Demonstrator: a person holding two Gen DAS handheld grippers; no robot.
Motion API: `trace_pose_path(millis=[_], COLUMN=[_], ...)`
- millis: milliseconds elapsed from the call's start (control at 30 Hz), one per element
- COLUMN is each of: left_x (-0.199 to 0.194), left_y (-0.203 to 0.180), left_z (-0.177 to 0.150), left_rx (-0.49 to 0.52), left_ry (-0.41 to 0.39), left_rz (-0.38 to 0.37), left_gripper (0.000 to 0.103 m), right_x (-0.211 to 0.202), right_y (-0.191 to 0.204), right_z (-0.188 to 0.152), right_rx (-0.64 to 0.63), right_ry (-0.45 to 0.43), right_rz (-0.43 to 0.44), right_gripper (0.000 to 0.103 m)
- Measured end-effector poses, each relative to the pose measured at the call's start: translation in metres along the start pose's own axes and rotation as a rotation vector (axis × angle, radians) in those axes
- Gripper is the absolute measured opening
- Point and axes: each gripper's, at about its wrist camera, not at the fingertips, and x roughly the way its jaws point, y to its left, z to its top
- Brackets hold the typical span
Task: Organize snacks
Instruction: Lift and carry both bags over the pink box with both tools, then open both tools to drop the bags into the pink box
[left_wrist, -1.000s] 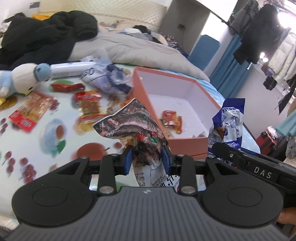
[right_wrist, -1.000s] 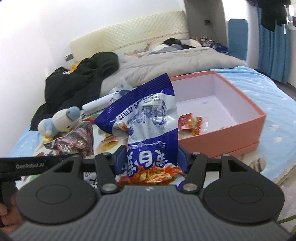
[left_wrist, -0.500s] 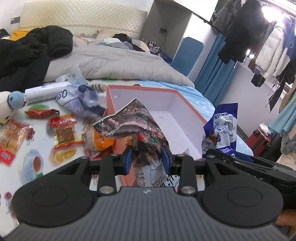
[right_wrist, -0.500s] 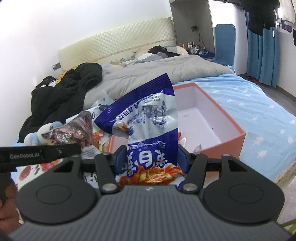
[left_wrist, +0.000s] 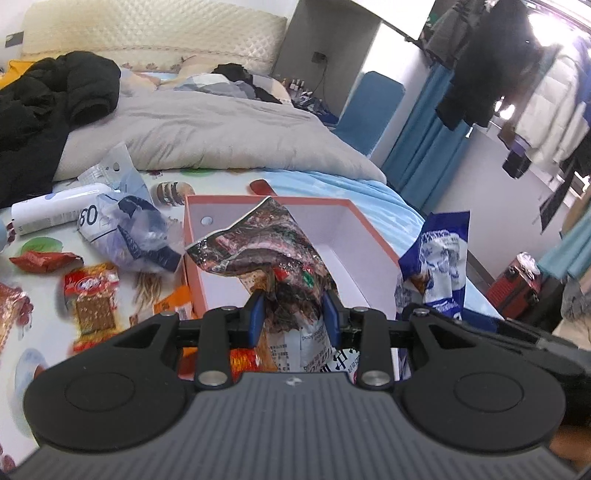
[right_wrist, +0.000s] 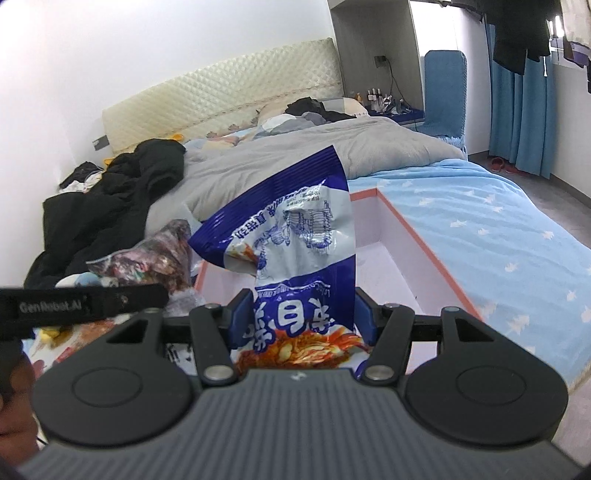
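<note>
My left gripper (left_wrist: 293, 317) is shut on a dark brown patterned snack bag (left_wrist: 266, 251) and holds it upright over the near end of the open pink box (left_wrist: 373, 236). My right gripper (right_wrist: 301, 319) is shut on a blue and white snack bag (right_wrist: 295, 243), held upright over the same pink box (right_wrist: 424, 240). The blue bag also shows in the left wrist view (left_wrist: 439, 258), to the right of the box. The brown bag shows in the right wrist view (right_wrist: 155, 258), to the left.
Loose snack packets lie on the patterned sheet left of the box: a red packet (left_wrist: 90, 295), a dark red one (left_wrist: 44, 260), a crumpled blue-white plastic bag (left_wrist: 125, 236) and a white tube (left_wrist: 55, 206). A grey duvet (left_wrist: 207, 136) and black jacket (left_wrist: 48, 107) lie behind.
Both grippers have moved forward and over the pink box with their bags still held. The box now fills the view below both bags; the loose snacks have slid to the left.
</note>
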Motion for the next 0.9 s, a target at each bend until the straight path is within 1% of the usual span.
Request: trace_pose_path(millis=[167,367,567,667,767,833,900], left_x=[0.044,0.095,0.128,0.141,0.146,0.143,0.137], left_y=[0.001,0.003,0.009,0.009,0.009,0.01,0.009], left_z=[0.02,0.029,0.031,0.026,0.021,0.019,0.019], left_rx=[0.009,0.041,0.039,0.043,0.056,0.058,0.064], left_ry=[0.049,0.115,0.158,0.173,0.188,0.176,0.158], left_rz=[0.0,0.006,0.012,0.009,0.011,0.02,0.023], left_gripper=[0.038,0.038,0.038,0.039,0.039,0.042,0.054], right_x=[0.034,0.075,0.105,0.112,0.117,0.12,0.119], right_y=[-0.011,-0.025,-0.039,-0.038,-0.044,-0.046,-0.046], right_z=[0.007,0.008,0.001,-0.004,-0.008,-0.01,-0.011], right_rx=[0.014,0.038,0.046,0.008,0.043,0.047,0.06], right_ry=[0.024,0.078,0.125,0.126,0.149,0.157,0.162], right_rz=[-0.014,-0.042,-0.045,-0.072,-0.061,-0.066,-0.068], right_gripper=[0.06,0.06,0.061,0.061,0.061,0.061,0.064])
